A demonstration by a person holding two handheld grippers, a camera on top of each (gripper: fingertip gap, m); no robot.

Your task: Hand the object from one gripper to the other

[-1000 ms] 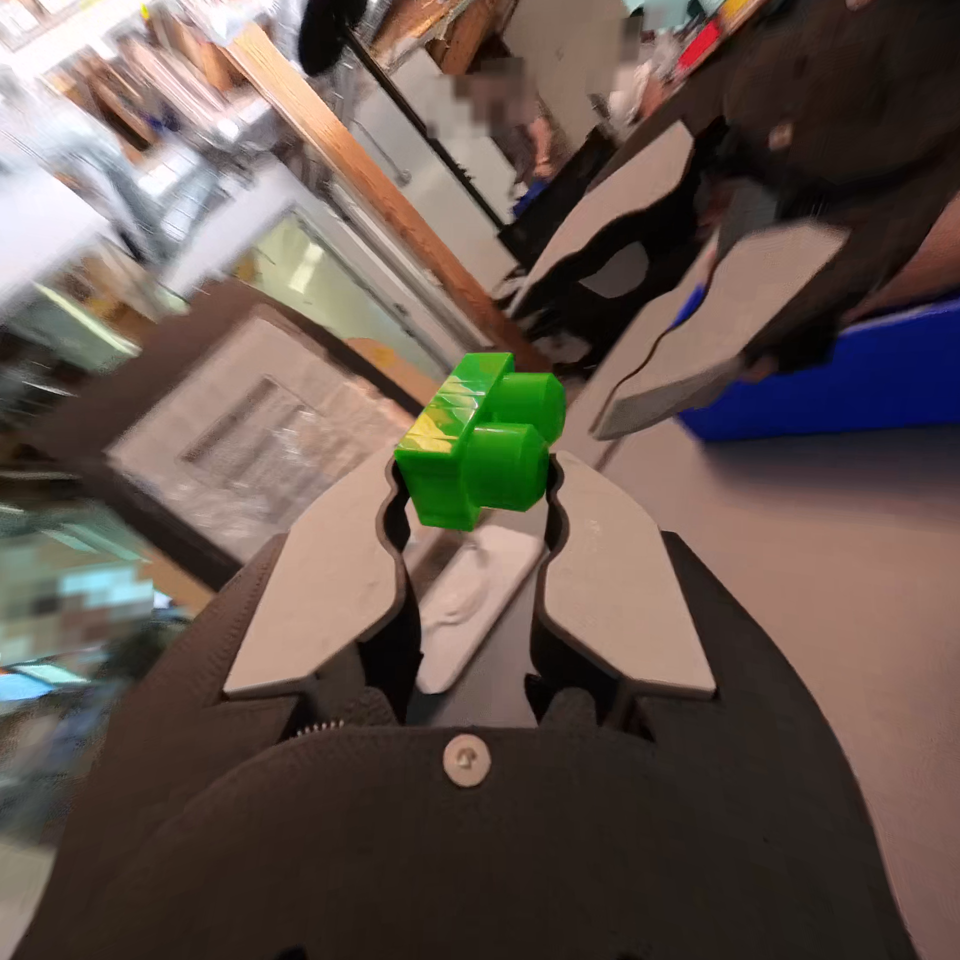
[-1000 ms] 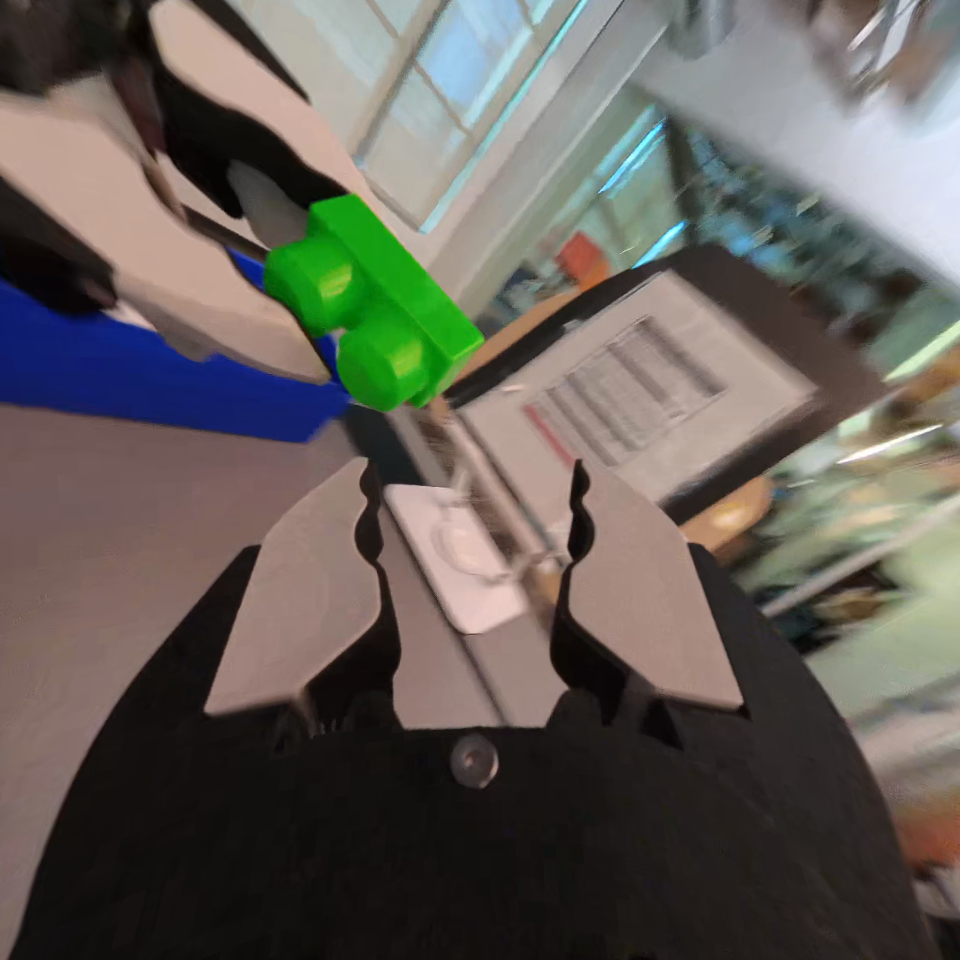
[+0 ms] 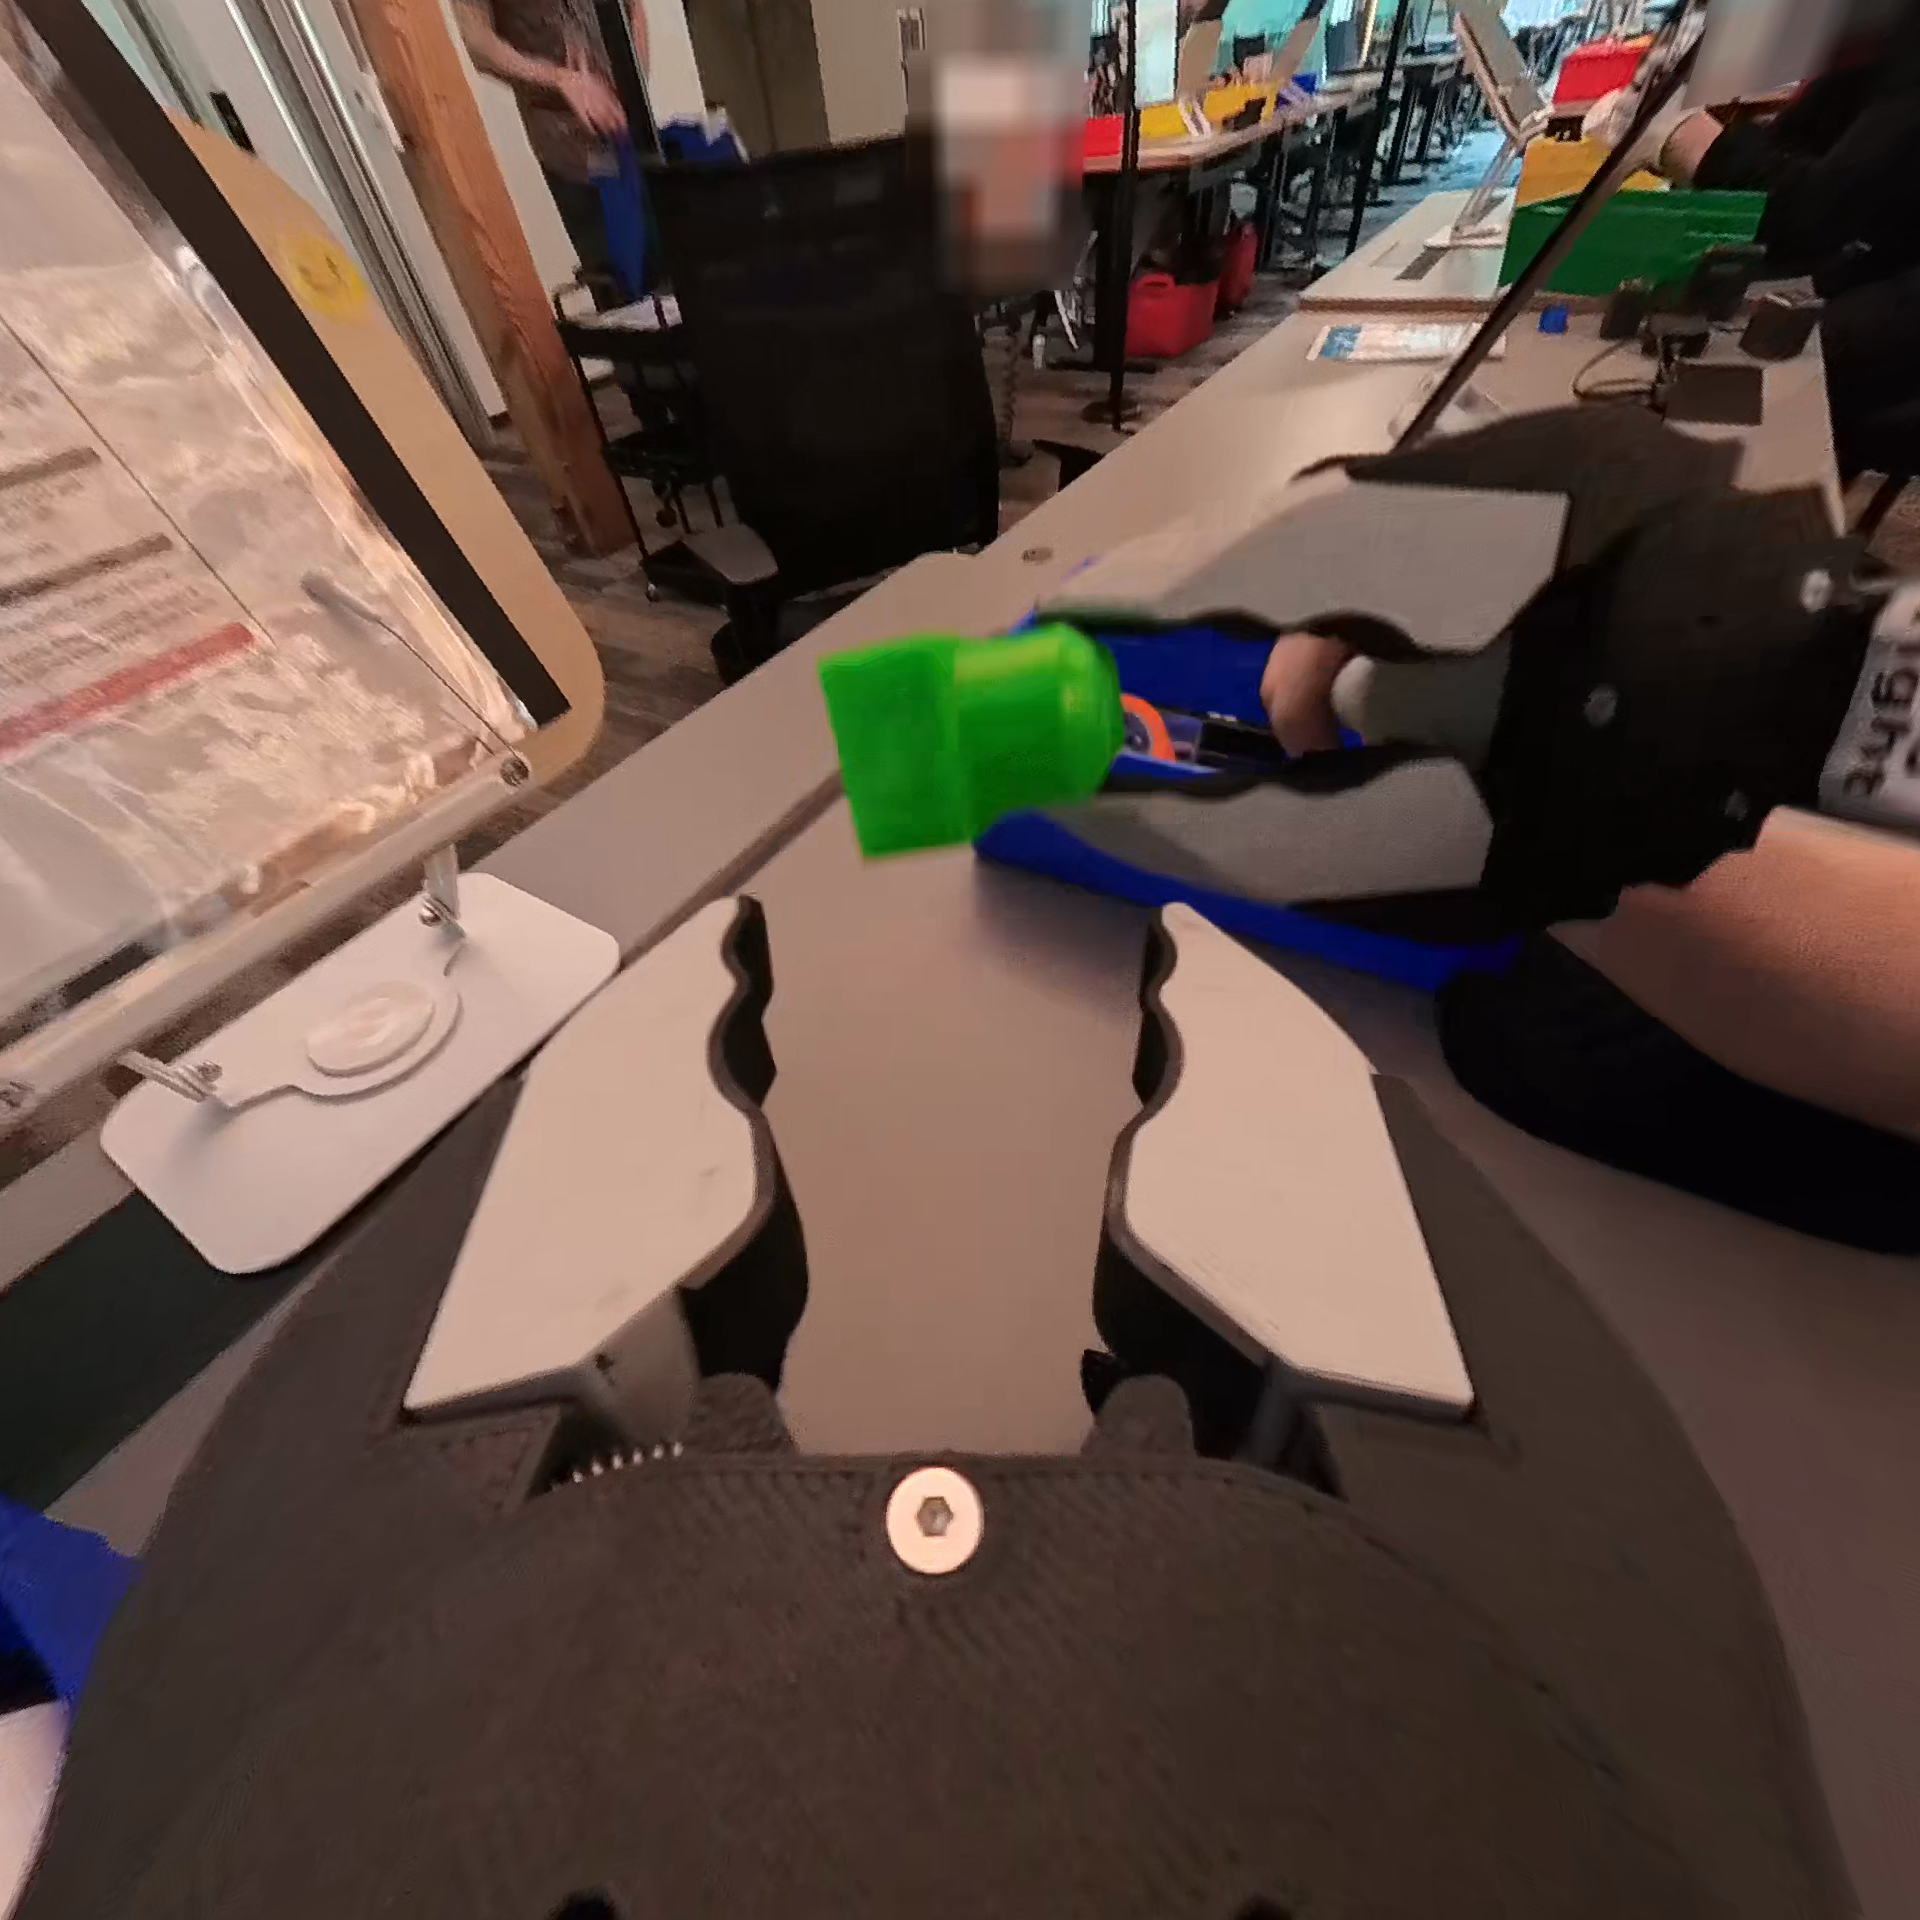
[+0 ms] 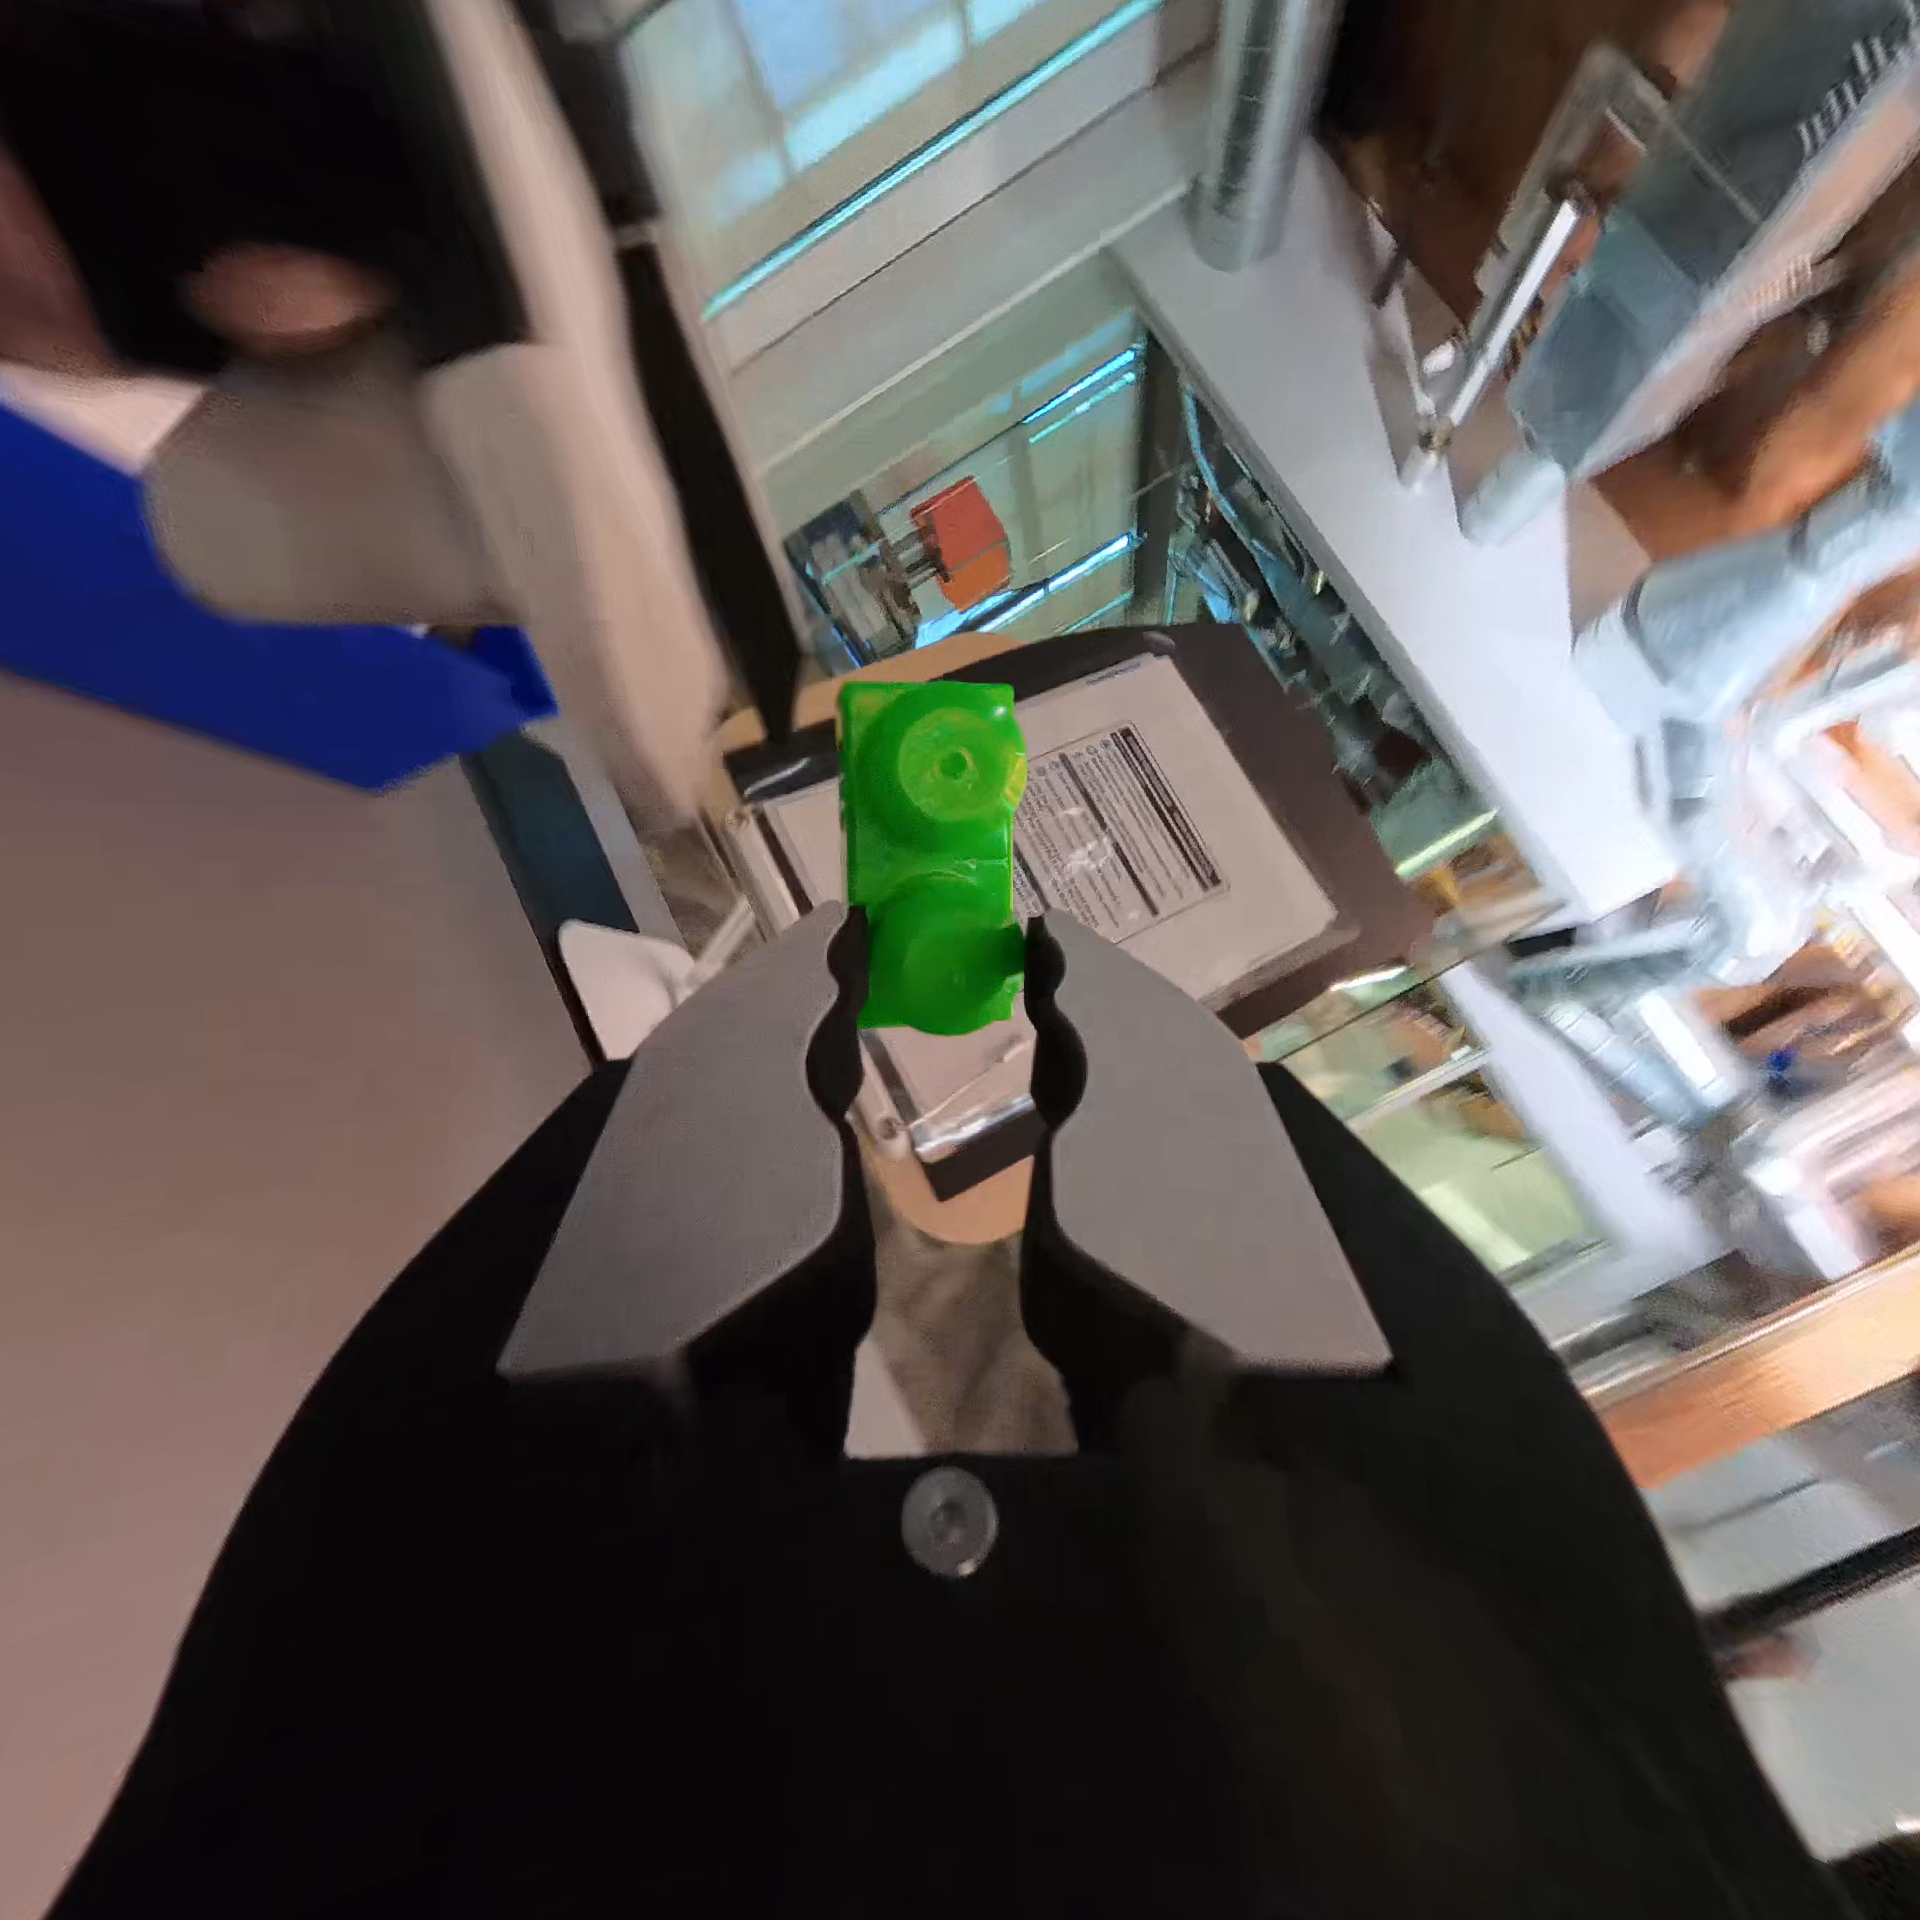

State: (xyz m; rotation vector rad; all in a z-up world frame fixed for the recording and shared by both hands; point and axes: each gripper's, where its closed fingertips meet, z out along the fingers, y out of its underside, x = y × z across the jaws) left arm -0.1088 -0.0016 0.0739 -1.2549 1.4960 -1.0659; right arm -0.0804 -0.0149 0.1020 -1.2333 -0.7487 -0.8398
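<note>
A bright green two-stud brick (image 4: pixel 930 862) sits clamped between my right gripper's (image 4: pixel 940 920) fingertips, studs facing the camera, held in the air. In the left wrist view the same green brick (image 3: pixel 966 743) sticks out of the right gripper (image 3: pixel 1081 707), which comes in from the right above the grey table (image 3: pixel 956 1143). My left gripper (image 3: pixel 951 920) is open and empty, its fingers spread wide, a little below and short of the brick.
A framed sign on a white base (image 3: pixel 343 1049) stands at the left. A blue bin (image 3: pixel 1226 883) lies behind the brick on the table. A person's forearm (image 3: pixel 1766 977) reaches in at the right. Chairs, tables and coloured bins fill the room behind.
The green brick has passed from my left gripper to my right. The left gripper has opened and drawn back; the right gripper has shut on the brick.
</note>
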